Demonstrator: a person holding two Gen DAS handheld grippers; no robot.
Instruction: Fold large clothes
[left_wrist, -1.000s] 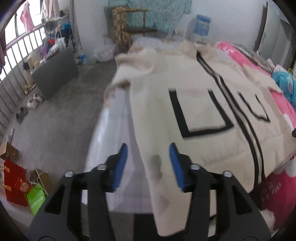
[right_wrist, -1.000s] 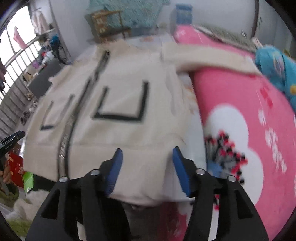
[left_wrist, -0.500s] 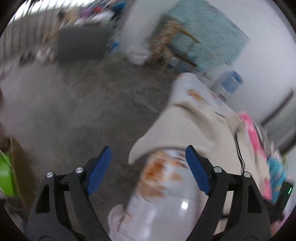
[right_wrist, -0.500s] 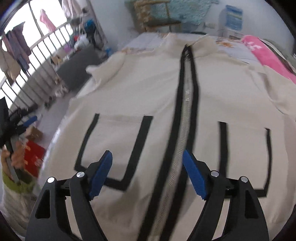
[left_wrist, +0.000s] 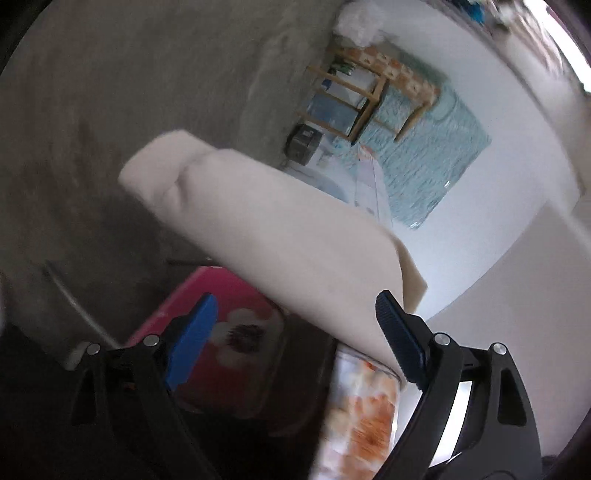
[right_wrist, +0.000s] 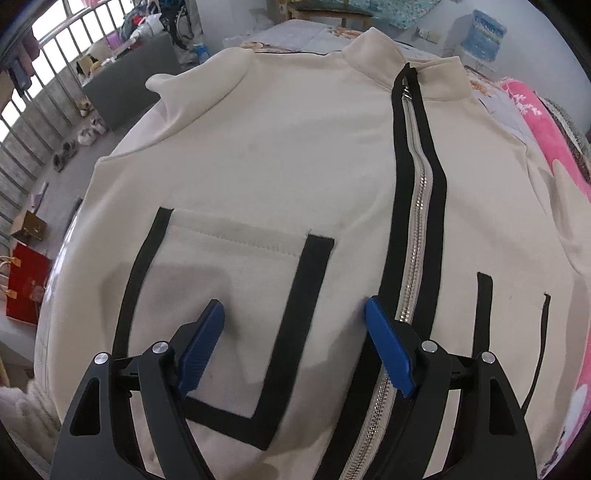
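Note:
A cream jacket (right_wrist: 288, 155) with a black-edged zip (right_wrist: 415, 206) and black-outlined pockets lies flat, front up, on the bed. My right gripper (right_wrist: 295, 336) is open just above its lower front, straddling the left pocket's black edge (right_wrist: 295, 317). In the left wrist view, tilted sideways, the jacket's cream sleeve (left_wrist: 266, 236) hangs off the bed's edge. My left gripper (left_wrist: 295, 325) is open, with the sleeve's upper part between its spread fingers, not clamped.
A pink flowered blanket (right_wrist: 546, 133) lies along the bed's right side and shows under the sleeve (left_wrist: 221, 332). Grey floor (left_wrist: 92, 129), a wooden chair (left_wrist: 365, 96), a window railing (right_wrist: 37, 110), a red bag (right_wrist: 26, 288) and shoes (right_wrist: 86, 134) are at the left.
My left gripper has swung down and rolled sideways to the hanging sleeve at the bed's edge. My right gripper has moved a little lower and closer over the jacket's front.

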